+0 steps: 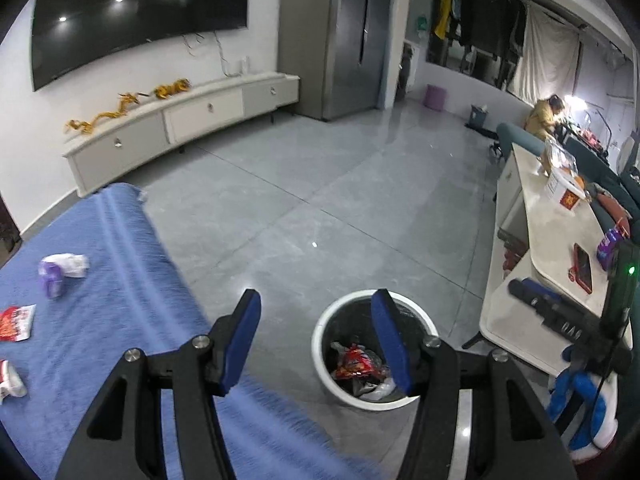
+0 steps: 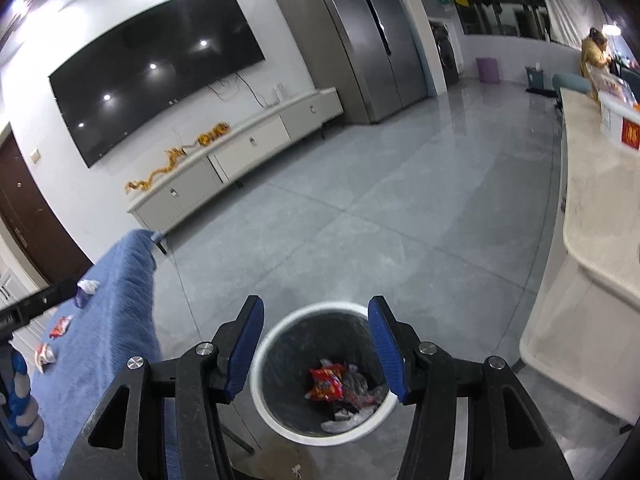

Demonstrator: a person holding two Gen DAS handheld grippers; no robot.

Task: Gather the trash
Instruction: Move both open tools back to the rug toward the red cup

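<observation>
A white round trash bin (image 1: pixel 324 344) stands on the grey floor and holds red snack wrappers (image 1: pixel 356 364) and clear plastic. My left gripper (image 1: pixel 316 338) is open and empty, just left of and above the bin, at the edge of a blue-covered table (image 1: pixel 100 320). On that table lie a white and purple wrapper (image 1: pixel 60 270), a red wrapper (image 1: pixel 16 322) and another at the left edge (image 1: pixel 10 378). My right gripper (image 2: pixel 316 340) is open and empty, directly above the bin (image 2: pixel 276 412), whose red wrapper (image 2: pixel 326 382) shows between the fingers.
A white counter (image 1: pixel 548 236) at the right carries a red phone (image 1: pixel 583 266), a purple packet and a white box. The right gripper's black body (image 1: pixel 560 316) hangs beside it. A low TV cabinet (image 1: pixel 180 120) and a steel fridge line the far wall. A person sits far right.
</observation>
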